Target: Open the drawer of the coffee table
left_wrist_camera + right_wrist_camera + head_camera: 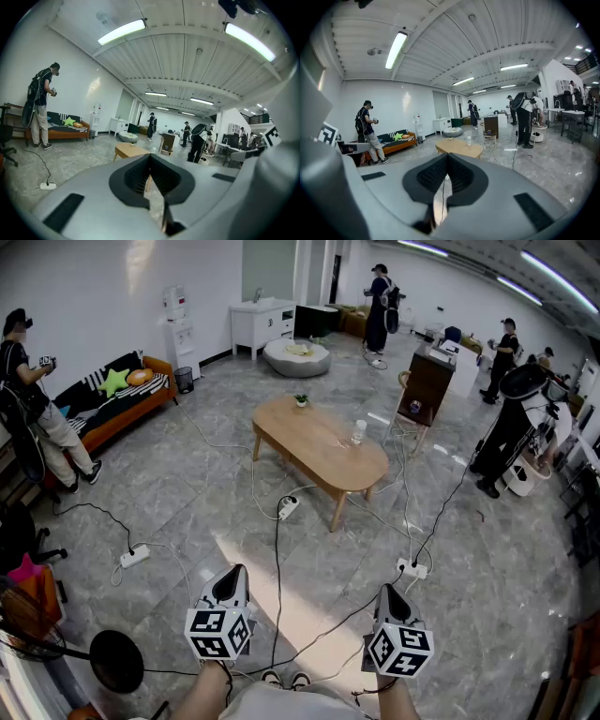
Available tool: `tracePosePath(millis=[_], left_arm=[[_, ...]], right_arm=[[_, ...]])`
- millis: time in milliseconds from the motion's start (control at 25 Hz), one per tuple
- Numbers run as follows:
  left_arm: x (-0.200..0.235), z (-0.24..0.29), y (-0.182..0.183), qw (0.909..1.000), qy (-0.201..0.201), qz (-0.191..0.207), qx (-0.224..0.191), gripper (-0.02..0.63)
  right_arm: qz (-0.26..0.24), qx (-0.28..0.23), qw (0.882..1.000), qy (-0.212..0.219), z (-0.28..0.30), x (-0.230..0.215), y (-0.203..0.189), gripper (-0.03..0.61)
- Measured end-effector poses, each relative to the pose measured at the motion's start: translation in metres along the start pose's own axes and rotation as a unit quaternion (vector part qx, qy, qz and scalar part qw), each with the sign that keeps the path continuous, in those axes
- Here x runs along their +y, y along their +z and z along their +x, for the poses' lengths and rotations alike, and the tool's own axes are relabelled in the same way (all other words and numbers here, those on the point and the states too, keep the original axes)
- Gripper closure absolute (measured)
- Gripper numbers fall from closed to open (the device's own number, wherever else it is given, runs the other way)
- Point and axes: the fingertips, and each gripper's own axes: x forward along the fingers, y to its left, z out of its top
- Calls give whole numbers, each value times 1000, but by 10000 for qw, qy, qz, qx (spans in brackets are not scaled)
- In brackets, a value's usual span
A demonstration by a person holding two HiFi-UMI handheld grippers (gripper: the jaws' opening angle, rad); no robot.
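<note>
The oval wooden coffee table (319, 446) stands in the middle of the room, well ahead of both grippers; no drawer shows from this side. A small plant (301, 400) and a clear bottle (358, 432) rest on its top. My left gripper (234, 570) and right gripper (389, 589) hang low near my body, both pointing toward the table, jaws together and empty. In the left gripper view the table (130, 151) appears small beyond the closed left gripper (150, 157). The right gripper view has the table (459, 147) just past the closed right gripper (447, 157).
Cables and power strips (288, 508) (134, 557) (412, 569) cross the grey floor between me and the table. An orange sofa (117, 399) lines the left wall beside a standing person (28, 399). A dark cabinet (427, 382) and more people (511, 427) are at the right.
</note>
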Motion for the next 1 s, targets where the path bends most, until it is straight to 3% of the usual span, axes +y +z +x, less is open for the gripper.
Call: tracePosePath(millis=[680, 1000], left_arm=[[-1, 9, 6, 10000, -41, 63, -3, 620], [-3, 11, 7, 10000, -39, 68, -36, 620]], right_arm=[[241, -178, 9995, 95, 8, 0, 5, 577], [201, -270, 9994, 100, 7, -7, 10, 479]])
